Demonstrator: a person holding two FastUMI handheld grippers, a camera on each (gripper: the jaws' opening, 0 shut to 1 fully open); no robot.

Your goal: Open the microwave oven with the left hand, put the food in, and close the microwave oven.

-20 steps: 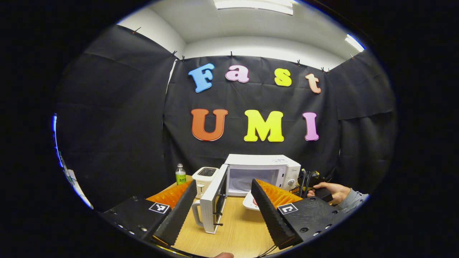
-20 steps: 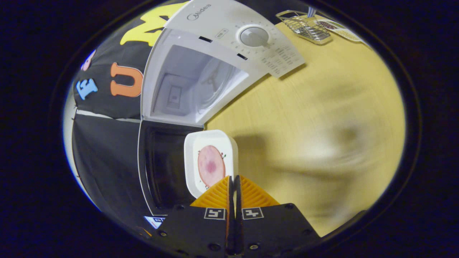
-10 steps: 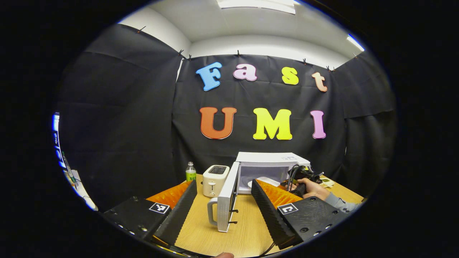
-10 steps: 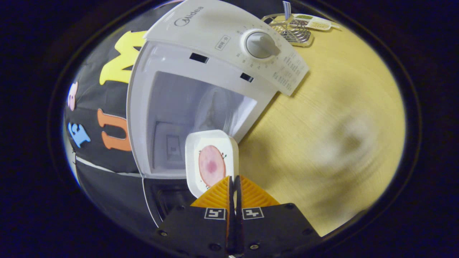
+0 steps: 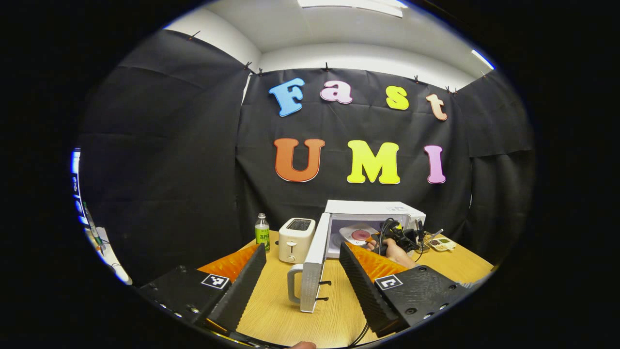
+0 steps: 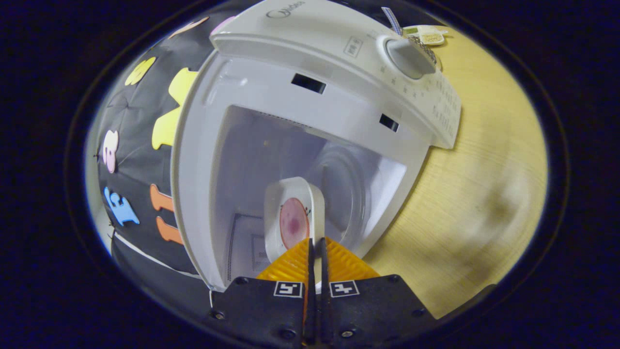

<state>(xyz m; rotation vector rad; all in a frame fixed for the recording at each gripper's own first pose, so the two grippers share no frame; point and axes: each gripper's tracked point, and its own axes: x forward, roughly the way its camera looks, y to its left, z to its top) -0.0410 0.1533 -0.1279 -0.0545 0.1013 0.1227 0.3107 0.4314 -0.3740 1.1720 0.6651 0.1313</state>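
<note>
The right hand-held gripper (image 6: 316,252) was clamped on the rim of the food plate (image 6: 294,220), which had moved from outside the doorway into the microwave oven (image 6: 310,121), apparently not yet set down. The left hand-held gripper (image 5: 302,264) hung wide open, empty, near the open door (image 5: 312,264).

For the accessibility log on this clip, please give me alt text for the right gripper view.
The right gripper, shut on the rim of a white dish holding a pink slice of food, carries it edge-on into the open cavity of a white microwave oven. The oven's dial faces a wooden table.
</note>
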